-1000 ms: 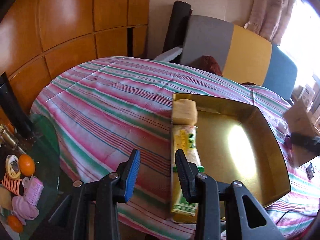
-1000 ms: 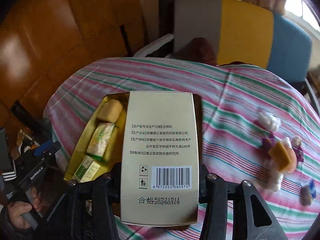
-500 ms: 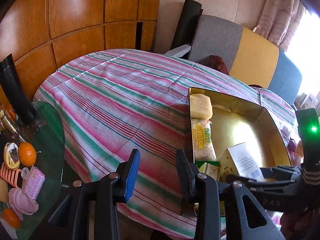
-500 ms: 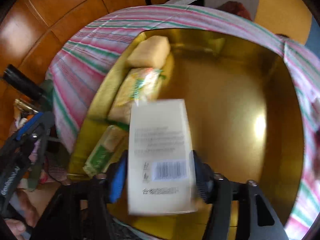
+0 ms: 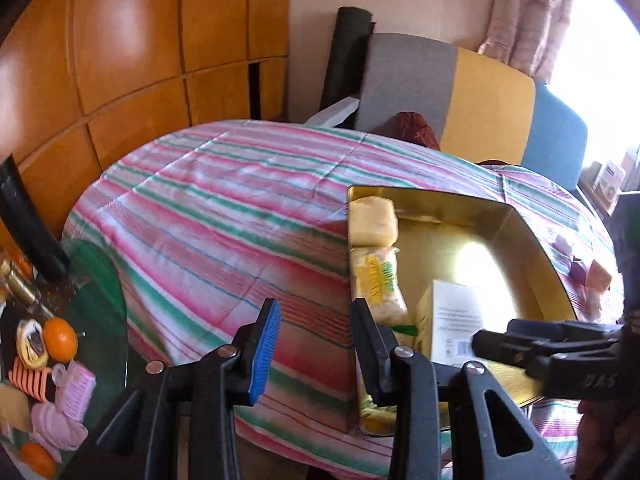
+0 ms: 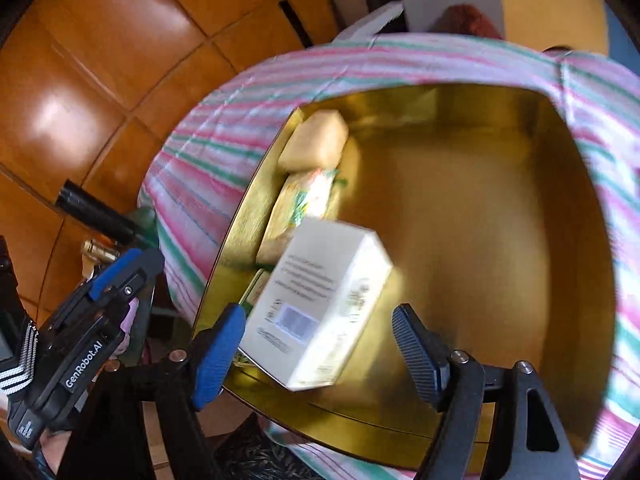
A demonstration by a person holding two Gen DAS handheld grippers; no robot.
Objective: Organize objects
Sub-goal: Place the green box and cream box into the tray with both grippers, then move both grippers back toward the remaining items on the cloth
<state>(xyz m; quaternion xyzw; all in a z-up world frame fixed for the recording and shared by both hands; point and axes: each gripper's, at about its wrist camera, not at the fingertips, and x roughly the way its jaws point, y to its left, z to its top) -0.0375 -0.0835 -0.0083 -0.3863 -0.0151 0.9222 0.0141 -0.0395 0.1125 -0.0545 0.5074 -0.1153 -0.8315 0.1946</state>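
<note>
**In the gold tray: the white box lies free between spread fingers**

On the striped tabletop [image 5: 224, 216] a gold tray [image 6: 472, 216] is seen. Along its left wall three items are lined up: a pale yellow block [image 6: 314, 145] at the far end, a yellow-green snack packet [image 6: 298, 210] in front of it, and a green packet [image 6: 256, 286] nearest, mostly hidden. Just beside these, the white box [image 6: 316, 308] is found inside the tray, tilted, its barcode side turned up; its outline is blurred.

The right tool [image 6: 318, 354] is held above the near part of the tray with its jaws spread wide, and no finger is seen touching the box, so the box is released. In the left wrist view the same box [image 5: 456, 328] is partly covered by the right tool [image 5: 520, 344].

The left tool [image 5: 312, 344] is held over the tabletop's near edge, just left of the tray [image 5: 532, 240], its jaws parted and nothing between them.

Further right on the cloth, small wrapped sweets [image 5: 588, 272] are seen. A low glass table [image 5: 100, 280] with oranges [image 5: 60, 339] stands to the left.
</note>
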